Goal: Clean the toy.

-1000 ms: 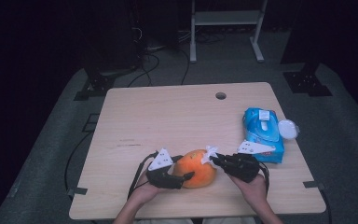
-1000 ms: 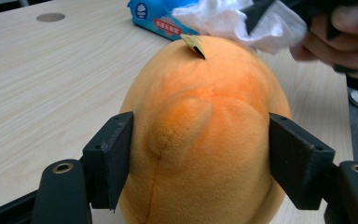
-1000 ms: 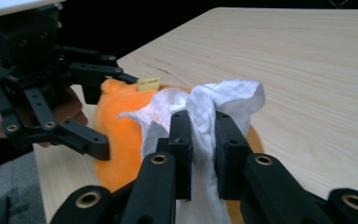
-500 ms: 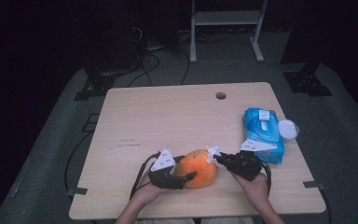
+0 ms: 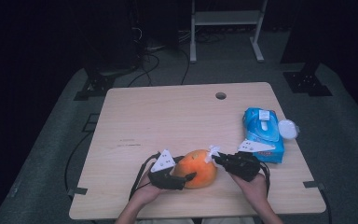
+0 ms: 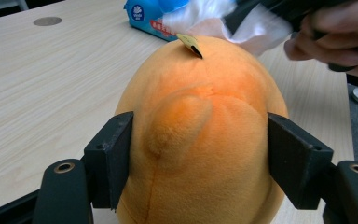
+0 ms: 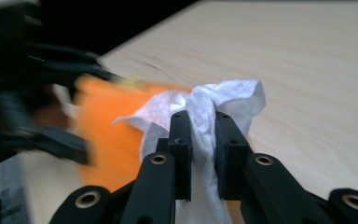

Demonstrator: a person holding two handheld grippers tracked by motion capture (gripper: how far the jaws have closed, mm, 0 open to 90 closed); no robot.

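An orange plush toy [image 5: 197, 168] lies near the table's front edge. My left gripper [image 5: 182, 178] is shut on it, its black pads pressing both flanks of the plush toy [image 6: 200, 135]. My right gripper [image 5: 214, 156] is shut on a crumpled white wipe [image 5: 212, 151] and holds it against the toy's upper right side. In the right gripper view the wipe [image 7: 205, 116] is pinched between the pads [image 7: 182, 149], with the toy [image 7: 107, 130] blurred behind it. In the left gripper view the wipe [image 6: 261, 28] sits at the toy's far end by a small yellow tag [image 6: 189, 43].
A blue pack of wipes [image 5: 262, 133] lies at the table's right side, with a white round lid [image 5: 288, 129] at its edge. A cable hole [image 5: 220, 95] is at the back of the table [image 5: 168, 121]. A metal stand [image 5: 223, 23] is on the floor beyond.
The right gripper with the wipe has shifted slightly over the toy's right end. The left gripper and the toy have stayed in place.
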